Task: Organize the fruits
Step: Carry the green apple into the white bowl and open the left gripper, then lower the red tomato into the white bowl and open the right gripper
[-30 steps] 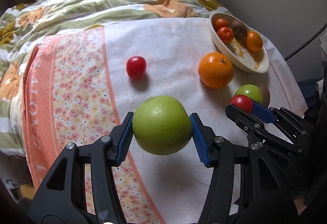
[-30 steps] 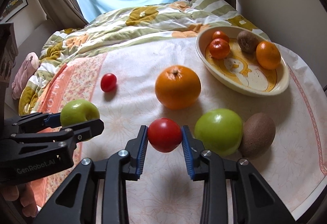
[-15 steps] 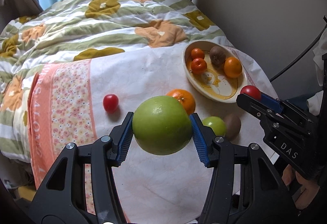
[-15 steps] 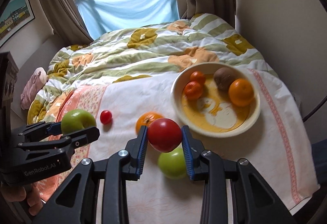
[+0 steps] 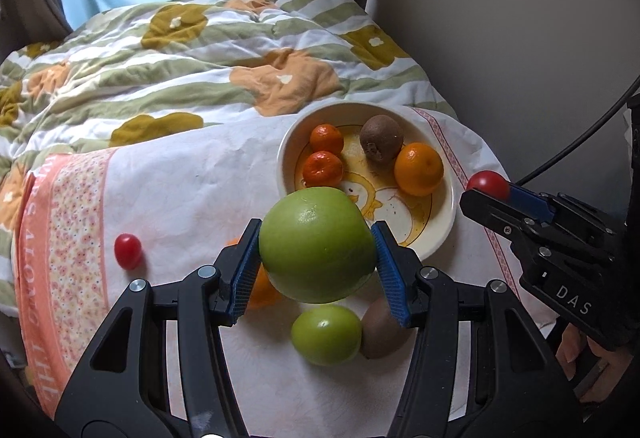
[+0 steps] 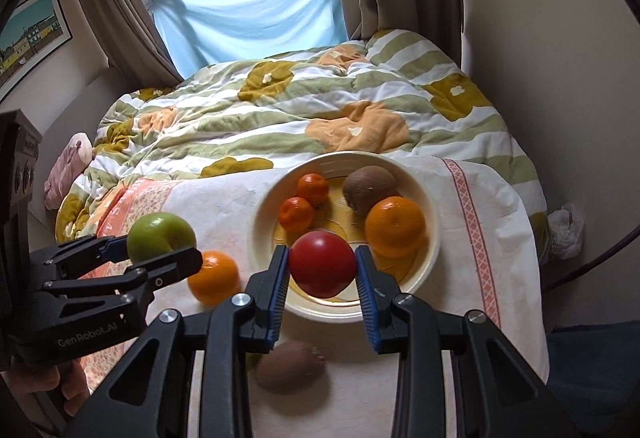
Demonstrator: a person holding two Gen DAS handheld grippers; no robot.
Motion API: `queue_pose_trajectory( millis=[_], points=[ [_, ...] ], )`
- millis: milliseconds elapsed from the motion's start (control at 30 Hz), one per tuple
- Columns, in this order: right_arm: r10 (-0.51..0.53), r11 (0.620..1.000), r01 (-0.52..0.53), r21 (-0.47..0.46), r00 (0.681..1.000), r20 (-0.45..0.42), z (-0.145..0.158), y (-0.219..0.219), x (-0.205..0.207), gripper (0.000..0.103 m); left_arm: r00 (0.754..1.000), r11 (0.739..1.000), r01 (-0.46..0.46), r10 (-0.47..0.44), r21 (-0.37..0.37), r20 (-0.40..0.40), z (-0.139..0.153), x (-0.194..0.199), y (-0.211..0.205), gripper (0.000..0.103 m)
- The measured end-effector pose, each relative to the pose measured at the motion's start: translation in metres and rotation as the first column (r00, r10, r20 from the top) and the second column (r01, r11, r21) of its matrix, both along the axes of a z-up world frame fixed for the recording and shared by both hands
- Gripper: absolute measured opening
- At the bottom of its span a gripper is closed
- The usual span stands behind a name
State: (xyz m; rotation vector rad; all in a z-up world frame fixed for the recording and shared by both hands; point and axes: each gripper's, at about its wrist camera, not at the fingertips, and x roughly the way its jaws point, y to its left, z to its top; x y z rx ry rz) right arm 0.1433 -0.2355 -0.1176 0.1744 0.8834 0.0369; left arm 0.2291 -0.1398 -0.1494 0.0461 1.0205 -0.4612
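Both hand-held grippers raised, now nearer bowl [image 6: 434, 238]. Left [image 5: 316, 258] clamps apple [image 5: 316, 244]; right [image 6: 322, 272] clamps tomato [image 6: 322, 264]. Lower into bowl gap before release.

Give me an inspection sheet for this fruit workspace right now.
Surface: white cloth with floral border over the bed.
Job's things: bowl holds two tangerines, a kiwi and an orange; loose on the cloth are another orange, a green apple, a second kiwi and a small tomato.
Clutter: nothing seen.
Grippers: left tool shut on big apple; right tool shut on tomato.
Cables: black cable by the wall.
Surroundings: quilt, curtains, window.
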Motion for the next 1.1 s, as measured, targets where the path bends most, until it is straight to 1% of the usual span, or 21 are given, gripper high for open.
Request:
queue_pose_trajectory(
  millis=[267, 367, 567, 600, 633, 667, 700, 867, 1100],
  points=[
    [0.054, 0.998, -0.053, 0.029, 0.998, -0.043, -0.024, -0.033, 0.018, 0.030, 0.999, 0.997, 0.034, -0.033, 0.074, -0.019, -0.036, 0.019, -0.042, 0.057],
    [0.066, 0.997, -0.064, 0.041, 0.996, -0.056, -0.031, -0.041, 0.023, 0.030, 0.998, 0.991, 0.055, -0.053, 0.121, -0.018, -0.048, 0.024, -0.055, 0.057],
    [0.079, 0.995, -0.075, 0.060, 0.994, -0.070, -0.039, -0.050, 0.028, 0.031, 0.996, 0.975, 0.094, -0.094, 0.202, -0.006, -0.056, 0.025, -0.066, 0.058],
    [0.080, 0.995, -0.076, 0.061, 0.994, -0.071, -0.040, -0.051, 0.028, 0.031, 0.995, 0.973, 0.094, -0.097, 0.212, 0.002, -0.055, 0.025, -0.066, 0.063],
    [0.080, 0.995, -0.075, 0.062, 0.994, -0.072, -0.040, -0.052, 0.028, 0.031, 0.995, 0.971, 0.098, -0.101, 0.217, 0.003, -0.054, 0.025, -0.067, 0.086],
    [0.079, 0.995, -0.074, 0.064, 0.994, -0.073, -0.041, -0.053, 0.028, 0.030, 0.995, 0.971, 0.098, -0.101, 0.218, 0.006, -0.052, 0.026, -0.067, 0.100],
    [0.077, 0.995, -0.072, 0.066, 0.994, -0.074, -0.042, -0.054, 0.028, 0.030, 0.995, 0.974, 0.093, -0.100, 0.205, 0.026, -0.050, 0.026, -0.067, 0.103],
    [0.066, 0.995, -0.061, 0.074, 0.995, -0.077, -0.042, -0.056, 0.028, 0.030, 0.993, 0.975, 0.101, -0.112, 0.197, 0.045, -0.047, 0.028, -0.065, 0.103],
    [0.062, 0.996, -0.058, 0.064, 0.996, -0.061, -0.032, -0.052, 0.025, 0.030, 0.997, 0.987, 0.061, -0.068, 0.151, 0.040, -0.032, 0.018, -0.043, 0.103]
  ],
)
